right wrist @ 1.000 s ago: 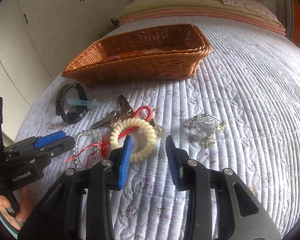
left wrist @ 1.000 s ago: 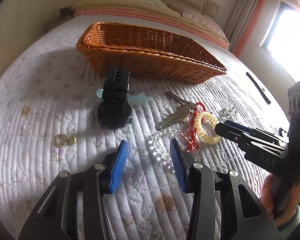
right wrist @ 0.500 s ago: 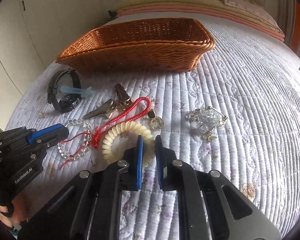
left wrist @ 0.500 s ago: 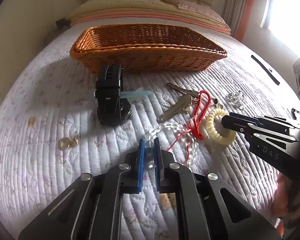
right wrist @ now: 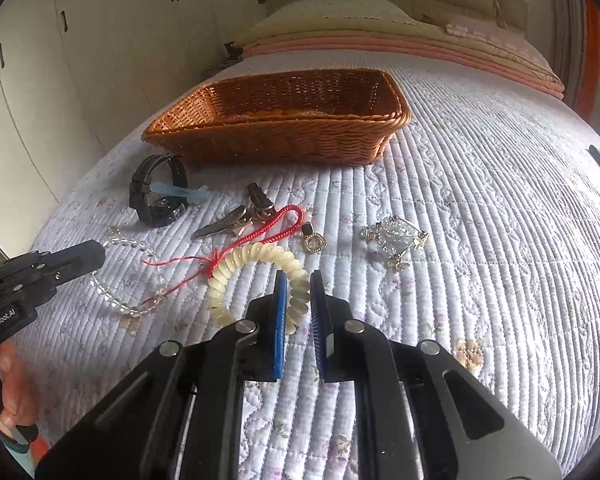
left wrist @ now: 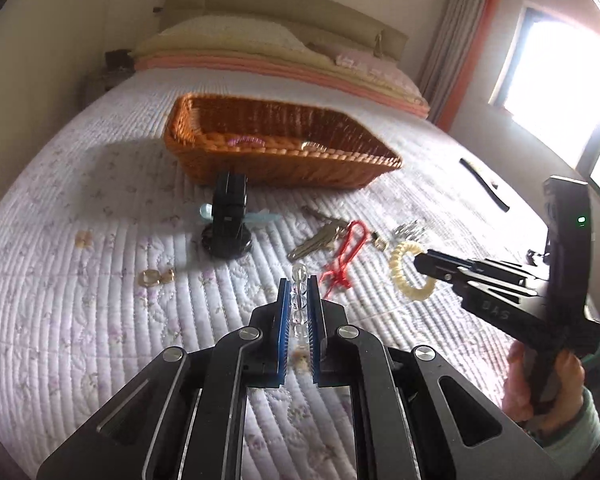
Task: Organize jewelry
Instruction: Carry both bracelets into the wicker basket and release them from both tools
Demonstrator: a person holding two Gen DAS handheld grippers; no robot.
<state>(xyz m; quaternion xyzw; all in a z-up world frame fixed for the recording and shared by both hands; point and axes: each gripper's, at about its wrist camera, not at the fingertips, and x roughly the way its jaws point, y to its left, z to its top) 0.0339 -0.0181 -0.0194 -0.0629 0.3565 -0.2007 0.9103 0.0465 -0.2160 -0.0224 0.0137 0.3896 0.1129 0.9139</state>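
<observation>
In the left wrist view my left gripper [left wrist: 299,282] is shut on a clear bead bracelet [left wrist: 299,270], raised off the quilt. To the right, my right gripper [left wrist: 424,260] pinches a cream coil bracelet [left wrist: 398,276]. The right wrist view shows the right gripper [right wrist: 299,278] shut on the coil bracelet's [right wrist: 240,258] near side. There the left gripper [right wrist: 88,254] holds the bead bracelet [right wrist: 112,300], whose loop trails to the quilt. A red cord [right wrist: 268,228] lies between the two. The wicker basket [right wrist: 284,140] stands beyond, with small pieces inside.
On the quilted bed lie a black watch [right wrist: 156,200] across a pale blue stick, keys [right wrist: 228,226], a small pendant [right wrist: 314,242], a crystal brooch [right wrist: 396,236] and gold earrings [left wrist: 156,276]. A black strap [left wrist: 484,184] lies far right. Pillows sit behind the basket.
Both grippers went from open to shut, the left on the bead bracelet, the right on the coil bracelet. Both have since risen, lifting the bracelets partly off the quilt.
</observation>
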